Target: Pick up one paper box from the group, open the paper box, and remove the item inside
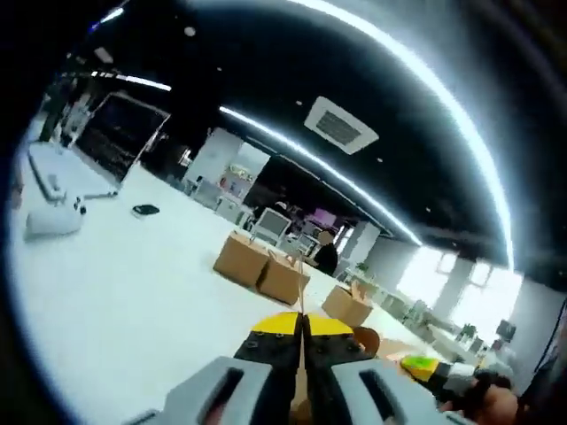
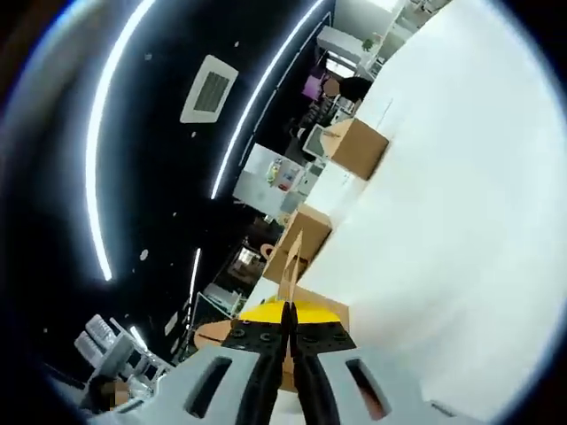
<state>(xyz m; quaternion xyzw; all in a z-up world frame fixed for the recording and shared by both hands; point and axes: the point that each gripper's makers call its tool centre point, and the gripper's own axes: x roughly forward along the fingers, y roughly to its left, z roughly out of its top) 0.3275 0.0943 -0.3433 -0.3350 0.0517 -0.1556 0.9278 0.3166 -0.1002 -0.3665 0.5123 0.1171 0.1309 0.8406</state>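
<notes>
My left gripper is shut on a thin brown cardboard flap that stands edge-on between its yellow-tipped jaws. More of the same paper box shows just behind the jaws to the right. My right gripper is likewise shut on a cardboard flap of a paper box held close under it. Other closed paper boxes stand on the white table. In the right gripper view two such boxes stand on the table.
A white device and a small black object lie on the table's left part, below a dark screen. A person in dark clothes is behind the boxes. A hand with the other gripper enters at lower right.
</notes>
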